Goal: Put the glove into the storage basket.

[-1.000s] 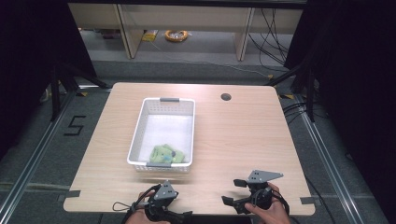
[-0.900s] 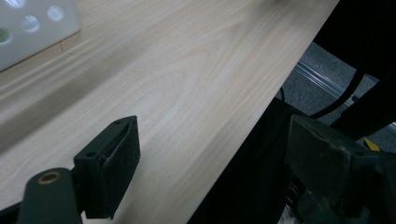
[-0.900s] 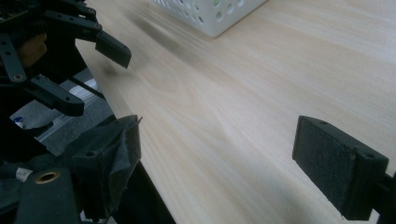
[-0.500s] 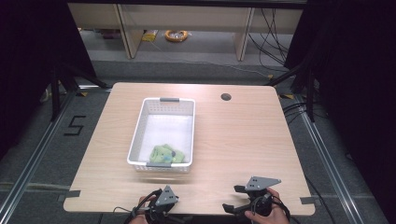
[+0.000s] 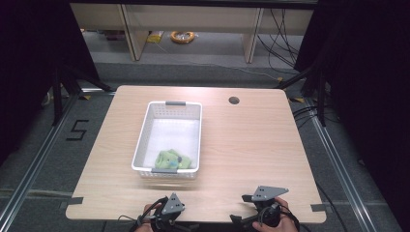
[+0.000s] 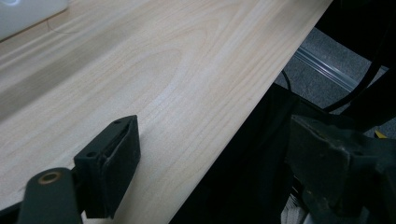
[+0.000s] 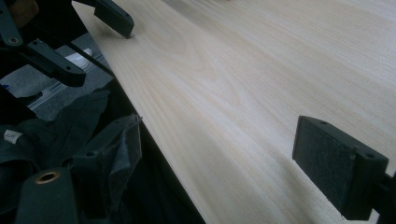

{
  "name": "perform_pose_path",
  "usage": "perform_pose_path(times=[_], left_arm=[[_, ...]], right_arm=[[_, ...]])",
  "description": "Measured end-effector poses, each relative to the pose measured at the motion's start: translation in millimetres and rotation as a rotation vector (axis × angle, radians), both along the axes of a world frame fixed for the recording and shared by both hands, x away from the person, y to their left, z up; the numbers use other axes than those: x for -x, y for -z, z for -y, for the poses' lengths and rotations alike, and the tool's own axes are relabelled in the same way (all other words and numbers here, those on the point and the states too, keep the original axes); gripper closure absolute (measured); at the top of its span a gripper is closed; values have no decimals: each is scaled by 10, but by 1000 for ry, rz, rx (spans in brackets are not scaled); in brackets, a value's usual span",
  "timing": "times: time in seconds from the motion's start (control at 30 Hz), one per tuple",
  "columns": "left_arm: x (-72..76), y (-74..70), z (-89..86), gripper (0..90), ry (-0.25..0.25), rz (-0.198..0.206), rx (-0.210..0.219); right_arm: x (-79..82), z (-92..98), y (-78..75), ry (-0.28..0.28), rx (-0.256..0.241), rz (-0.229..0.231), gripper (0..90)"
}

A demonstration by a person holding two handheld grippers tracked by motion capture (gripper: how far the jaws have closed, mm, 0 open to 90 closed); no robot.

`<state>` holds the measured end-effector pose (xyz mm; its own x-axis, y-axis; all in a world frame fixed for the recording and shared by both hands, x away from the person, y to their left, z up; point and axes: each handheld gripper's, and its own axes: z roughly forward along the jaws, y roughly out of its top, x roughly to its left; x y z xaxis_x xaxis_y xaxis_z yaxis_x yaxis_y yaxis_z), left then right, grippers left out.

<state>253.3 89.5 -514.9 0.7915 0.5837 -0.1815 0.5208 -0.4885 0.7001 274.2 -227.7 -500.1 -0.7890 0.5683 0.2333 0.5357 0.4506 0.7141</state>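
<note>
A white plastic basket (image 5: 145, 133) stands on the wooden table (image 5: 251, 145), left of centre. A crumpled green thing (image 5: 170, 159) lies at its near end. My left gripper (image 5: 167, 216) hovers at the table's near edge, below the basket. Its jaws are wide apart with nothing between them, and in the left gripper view it (image 6: 219, 177) straddles the table edge. My right gripper (image 5: 259, 211) sits further right along the same edge. It (image 7: 224, 177) is open too and holds nothing, with one jaw over the wood and one off it.
A round cable hole (image 5: 234, 100) is in the table's far right part. In the right gripper view the left gripper's jaws (image 7: 112, 18) show at the top left. Dark cloth (image 7: 70, 135) hangs below the near edge. Metal rails (image 5: 34, 169) run along the floor on both sides.
Both grippers have drawn back a little toward the table's near edge, and less of the hands shows. The basket and its contents have not moved.
</note>
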Motion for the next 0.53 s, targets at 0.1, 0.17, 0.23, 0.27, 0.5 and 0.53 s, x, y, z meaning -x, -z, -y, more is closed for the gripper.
perform_pose_path(times=[0.1,0.17,0.23,0.27,0.5,0.53], left_arm=[[0,-1,0,173,-1,-1,1],[-1,-5,-2,174,2,1,-1],[2,-10,0,173,-3,5,6],[4,-13,1,173,-2,5,10],[4,-24,-3,173,6,11,1],[4,-24,-3,173,6,11,1]], right_arm=[[-1,4,-2,3,5,8,163],[-6,7,1,2,5,11,163],[-8,10,1,2,6,12,163],[-8,10,1,2,6,11,163],[13,-6,2,19,0,-15,163],[13,-6,2,19,0,-15,163]])
